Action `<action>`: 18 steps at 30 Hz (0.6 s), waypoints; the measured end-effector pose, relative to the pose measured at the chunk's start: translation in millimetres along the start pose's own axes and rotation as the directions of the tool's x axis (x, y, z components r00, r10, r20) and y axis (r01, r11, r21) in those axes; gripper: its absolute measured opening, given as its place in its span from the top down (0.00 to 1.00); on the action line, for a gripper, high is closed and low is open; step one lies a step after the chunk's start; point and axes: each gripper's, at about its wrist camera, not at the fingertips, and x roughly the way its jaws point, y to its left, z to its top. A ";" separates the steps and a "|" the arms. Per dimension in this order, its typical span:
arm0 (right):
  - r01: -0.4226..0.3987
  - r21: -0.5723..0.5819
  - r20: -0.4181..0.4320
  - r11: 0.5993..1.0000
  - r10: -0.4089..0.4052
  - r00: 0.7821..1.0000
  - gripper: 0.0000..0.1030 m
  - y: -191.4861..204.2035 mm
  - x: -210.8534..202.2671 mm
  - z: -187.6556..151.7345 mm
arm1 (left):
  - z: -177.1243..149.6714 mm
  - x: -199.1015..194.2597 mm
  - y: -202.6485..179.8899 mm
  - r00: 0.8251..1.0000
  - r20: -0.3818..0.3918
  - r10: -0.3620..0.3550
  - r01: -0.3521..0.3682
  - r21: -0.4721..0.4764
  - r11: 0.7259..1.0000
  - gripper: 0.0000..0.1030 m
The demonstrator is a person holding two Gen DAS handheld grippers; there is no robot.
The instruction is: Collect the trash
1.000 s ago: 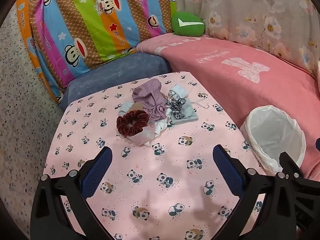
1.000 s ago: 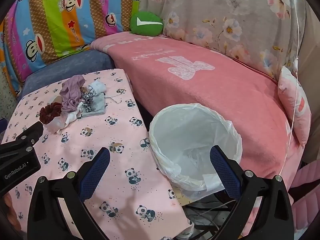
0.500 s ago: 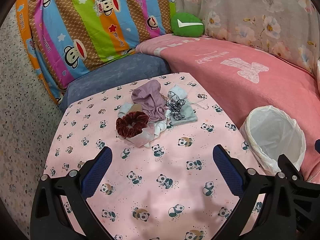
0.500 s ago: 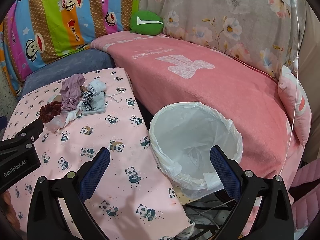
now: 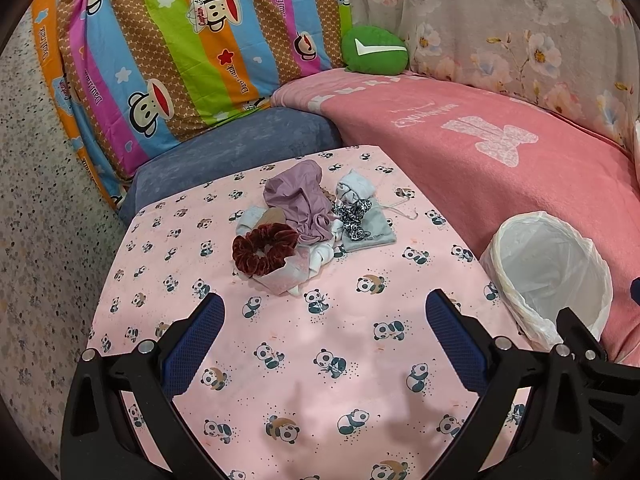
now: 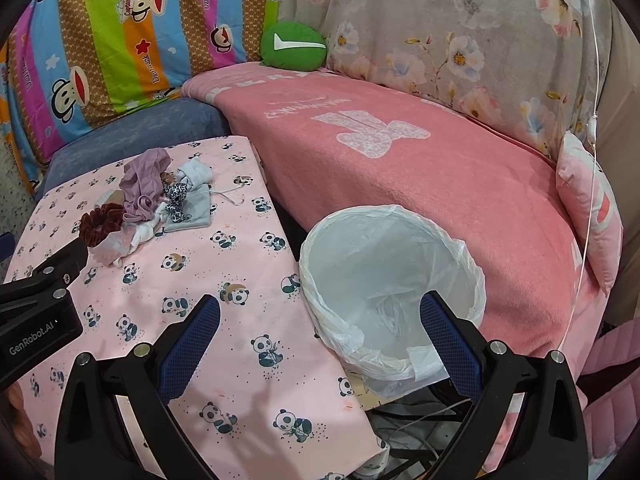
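Burgundy velvet marks the nearest piece of the heap: the scrunchie [image 5: 264, 249] lies ahead of your left gripper [image 5: 324, 344], slightly toward its left finger, resting on a pale wrapper [image 5: 286, 276] with the mauve cloth [image 5: 300, 200] behind. Both tools are spread wide and carry nothing. Lower the left one straight over the scrunchie, pinch only its ring, and lift clear of the wrapper. The lined bin [image 6: 394, 280] sits right ahead of your right gripper [image 6: 320, 332], off the panda-print table [image 5: 320, 380] edge.
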 end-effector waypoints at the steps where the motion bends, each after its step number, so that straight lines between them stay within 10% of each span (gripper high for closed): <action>1: 0.000 0.000 0.000 1.000 0.000 1.000 0.05 0.0 0.0 0.0 | 0.5 0.0 0.7 1.000 0.000 -0.001 0.001 0.000 1.000 0.07; 18: 0.002 0.006 0.007 1.000 -0.002 1.000 0.05 -0.1 -1.0 2.1 | 1.5 0.0 0.4 1.000 0.004 0.000 0.000 0.001 1.000 0.07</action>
